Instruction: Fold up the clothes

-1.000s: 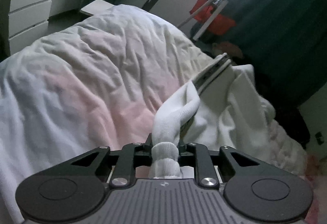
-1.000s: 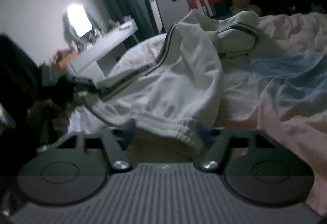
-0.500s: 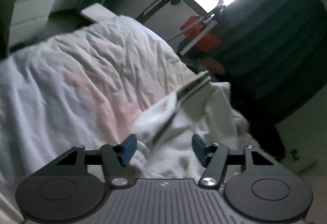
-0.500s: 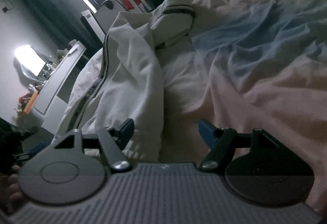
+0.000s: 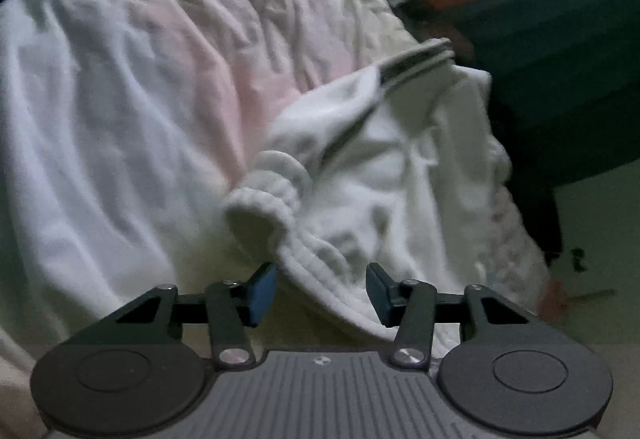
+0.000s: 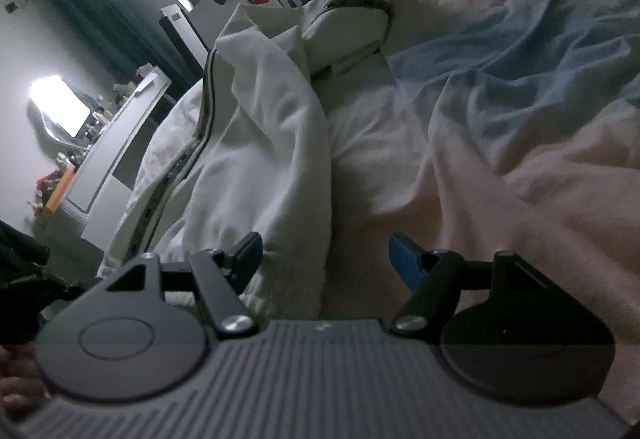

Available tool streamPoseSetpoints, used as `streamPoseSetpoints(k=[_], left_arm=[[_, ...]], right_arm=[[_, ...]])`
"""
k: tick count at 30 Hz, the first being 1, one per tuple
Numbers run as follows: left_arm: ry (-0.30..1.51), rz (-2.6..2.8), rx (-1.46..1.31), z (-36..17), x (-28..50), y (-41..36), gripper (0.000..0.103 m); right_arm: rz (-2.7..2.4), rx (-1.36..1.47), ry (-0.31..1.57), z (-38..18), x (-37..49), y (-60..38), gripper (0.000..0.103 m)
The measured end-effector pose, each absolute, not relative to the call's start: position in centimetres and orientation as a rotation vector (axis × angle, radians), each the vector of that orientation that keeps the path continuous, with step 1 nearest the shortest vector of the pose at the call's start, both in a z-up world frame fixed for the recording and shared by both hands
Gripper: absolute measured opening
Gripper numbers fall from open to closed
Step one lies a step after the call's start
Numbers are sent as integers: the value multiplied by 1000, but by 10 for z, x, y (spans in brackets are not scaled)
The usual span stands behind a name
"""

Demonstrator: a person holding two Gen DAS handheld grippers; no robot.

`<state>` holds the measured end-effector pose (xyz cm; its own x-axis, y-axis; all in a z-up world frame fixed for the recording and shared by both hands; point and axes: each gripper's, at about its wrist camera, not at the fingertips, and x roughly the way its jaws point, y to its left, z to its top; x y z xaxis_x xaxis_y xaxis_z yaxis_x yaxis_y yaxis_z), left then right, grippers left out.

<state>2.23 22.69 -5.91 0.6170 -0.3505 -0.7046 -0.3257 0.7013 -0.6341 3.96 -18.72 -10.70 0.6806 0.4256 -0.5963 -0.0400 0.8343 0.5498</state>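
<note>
One bed (image 5: 120, 99) is seen under a crumpled duvet, white w/ pink and blue patches, and it fills most of both views. One white garment (image 5: 400, 179), judged a track jacket from its dark-striped trim and ribbed edges, is heaped near the bed's edge in the left wrist view; in the right wrist view it lies bunched across the duvet w/ a folded striped part at the far end. One ribbed cuff (image 5: 272, 191) is seen curled just ahead of the left gripper (image 5: 318, 293). One ribbed hem band runs between that gripper's blue pads, but no pressing is seen: the jaws are parted and have just been closing a little after a wider spread, so nothing is pinched. The right gripper (image 6: 326, 259) is spread wide, approx. at the jacket's near edge; cloth lies by its left pad, the right pad (image 6: 404, 259) is over bare duvet, nothing held. Two grippers in all, both empty. Step in hand, as judged: between grasps, the jacket let go and not yet flat, so the fold is early. Next move probably calls for a fresh pinch on hem or cuff by each gripper, then a pull apart to spread the jacket before any fold is laid.
</note>
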Motion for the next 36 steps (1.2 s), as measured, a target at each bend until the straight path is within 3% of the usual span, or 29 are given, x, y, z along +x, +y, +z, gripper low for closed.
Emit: streamPoseSetpoints(k=[7,9,11,14,19,25,31,33,35,36], left_arm=[[920,-19,-819,-71,44,234,49],[944,-3,-821,-76,49,235,35],[928,4,-811,-76,50,237,11],[819,-25,-829,-66,42,243,10],[648,-53,-1138,-73,20,287,10],[726,183,-1258,-107,20,326,10],[740,166,-1145,-91,14,322,14],[741,168,-1051,-79,7,317,23],[720,164,-1004,-66,-5,314,47],[697,166,-997,-60,-12,312,52]], right_arm=[[284,516,783,-109,41,-183,73],[284,516,783,-110,41,-181,73],[280,519,768,-109,41,-181,73],[285,538,736,-107,39,-180,73],[347,592,707,-105,37,-179,73],[419,674,763,-119,51,-168,73],[451,703,808,-136,72,-146,72],[446,707,826,-144,75,-140,72],[455,700,828,-148,76,-137,71],[463,687,829,-147,76,-135,66]])
